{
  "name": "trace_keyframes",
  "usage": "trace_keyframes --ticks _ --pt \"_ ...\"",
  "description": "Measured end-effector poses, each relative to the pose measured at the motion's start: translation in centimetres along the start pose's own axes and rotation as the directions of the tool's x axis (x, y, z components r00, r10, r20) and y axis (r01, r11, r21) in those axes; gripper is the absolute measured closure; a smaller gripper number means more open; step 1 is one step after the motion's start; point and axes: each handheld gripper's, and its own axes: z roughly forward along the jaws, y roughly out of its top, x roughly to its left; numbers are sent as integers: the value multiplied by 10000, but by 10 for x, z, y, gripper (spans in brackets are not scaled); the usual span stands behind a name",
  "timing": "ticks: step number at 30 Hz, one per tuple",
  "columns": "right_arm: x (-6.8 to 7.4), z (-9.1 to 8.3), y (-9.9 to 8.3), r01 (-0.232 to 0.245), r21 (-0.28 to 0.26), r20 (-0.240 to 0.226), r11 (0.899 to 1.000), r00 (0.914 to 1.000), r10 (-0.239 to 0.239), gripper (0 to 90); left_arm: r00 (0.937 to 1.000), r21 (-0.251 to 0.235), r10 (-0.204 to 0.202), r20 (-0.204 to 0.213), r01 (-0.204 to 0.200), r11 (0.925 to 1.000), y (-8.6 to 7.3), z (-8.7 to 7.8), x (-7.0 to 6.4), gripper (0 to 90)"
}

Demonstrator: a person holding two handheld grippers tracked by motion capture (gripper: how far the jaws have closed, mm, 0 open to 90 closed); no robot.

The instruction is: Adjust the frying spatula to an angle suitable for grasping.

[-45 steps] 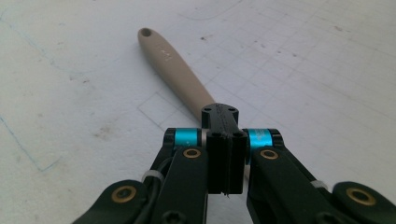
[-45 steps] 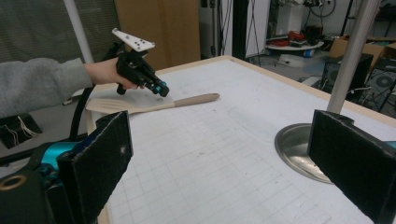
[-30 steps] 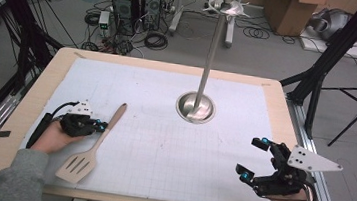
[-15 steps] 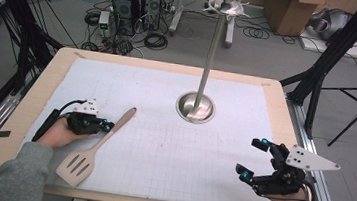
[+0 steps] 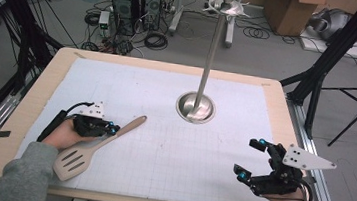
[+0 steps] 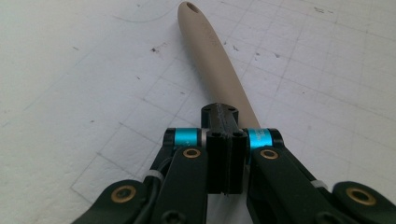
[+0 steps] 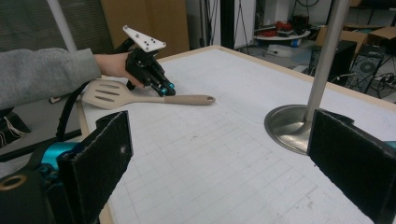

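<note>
Spatula [image 5: 97, 145]: it lay flat on the surface [image 5: 168, 79] at my near left, slotted blade toward me, handle pointing away to the right.
My left gripper [image 5: 113, 129]: fingers [image 6: 224, 154] clenched together, tips resting on the handle.
My right gripper [image 5: 252, 158]: fingers [image 7: 100, 154] released wide, well apart from the spatula.
Metal stand [image 5: 196, 107]: upright beyond, mid-surface.

Spatula [image 5: 96, 144] on table's [image 5: 170, 67] left; stand [image 5: 196, 107] behind, toward centre.
</note>
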Motion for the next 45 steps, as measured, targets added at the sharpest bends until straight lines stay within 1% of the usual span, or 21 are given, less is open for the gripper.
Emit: trace_keyframes --ticks 5,9,10,13,15,16,18,19,24,28,30,31,32,33,34,35,37,39,40,42,45 --pt "0 2 -1 2 49 -41 10000 10000 -2 58 9998 -75 58 169 -57 10000 0 1 0 896" --pt "0 2 -1 -32 82 -35 10000 10000 33 58 9997 -51 206 121 -205 9998 0 -1 1 895" --pt "0 1 -1 -28 85 -28 10000 10000 28 58 9997 -193 109 -200 -113 9997 1 -7 3 895" --pt "-1 0 0 31 17 -29 10000 10000 -31 58 9995 -491 -164 -267 151 9987 4 -19 3 895" --pt "-1 -1 0 -17 2 -4 10000 10000 17 58 9992 -713 -195 -337 171 9973 7 -31 -2 895" --pt "-1 0 0 18 -28 11 10000 10000 -17 58 9992 -990 40 -397 -79 9951 10 -42 -10 895" --pt "-2 1 0 -2 -6 -27 10000 10000 2 58 9989 -1099 150 -433 -197 9937 12 -47 -15 895" --pt "-2 2 0 18 20 -38 10000 10000 -18 58 9972 -1156 389 -642 -461 9922 17 -55 -24 895" --pt "0 8 2 27 107 -211 9999 9998 -25 58 9943 -1245 572 -905 -683 9899 29 -59 -39 895" --pt "-1 12 5 121 59 -347 9999 9993 -119 58 9929 -969 434 -1106 -542 9938 37 -49 -51 895" --pt "-2 13 5 141 13 -371 9999 9992 -141 58 9921 -857 401 -1185 -505 9950 40 -45 -52 895" --pt "-2 13 5 163 -18 -359 9999 9992 -164 58 9889 -666 223 -1468 -323 9973 46 -36 -52 895" --pt "-2 13 4 126 25 -392 9999 9992 -125 58 9889 -666 223 -1468 -323 9973 46 -36 -52 895" --pt "-2 14 4 68 51 -384 10000 9992 -66 58 9873 -599 -29 -1590 -67 9982 50 -32 -51 895" --pt "-2 14 4 96 47 -398 9999 9992 -94 58 9812 -452 -488 -1867 410 9981 57 -23 -49 896" --pt "-2 13 4 113 45 -403 9999 9991 -111 58 9795 -436 -553 -1937 477 9979 59 -17 -49 895" --pt "-1 11 4 106 1 -376 9999 9992 -106 58 9805 -379 -505 -1899 441 9983 61 -12 -48 896" --pt "-1 10 5 139 -52 -358 9999 9993 -141 58 9835 -175 -140 -1802 110 9998 60 -2 -45 895" --pt "0 8 5 144 -100 -329 9998 9994 -148 58 9808 137 -39 -1947 67 9999 58 5 -40 896" --pt "1 5 5 85 -107 -314 9999 9995 -88 58 9776 366 13 -2104 66 9993 55 8 -35 895" --pt "1 2 3 101 -100 -215 9999 9997 -103 58 9784 470 -28 -2069 128 9988 52 13 -29 895"
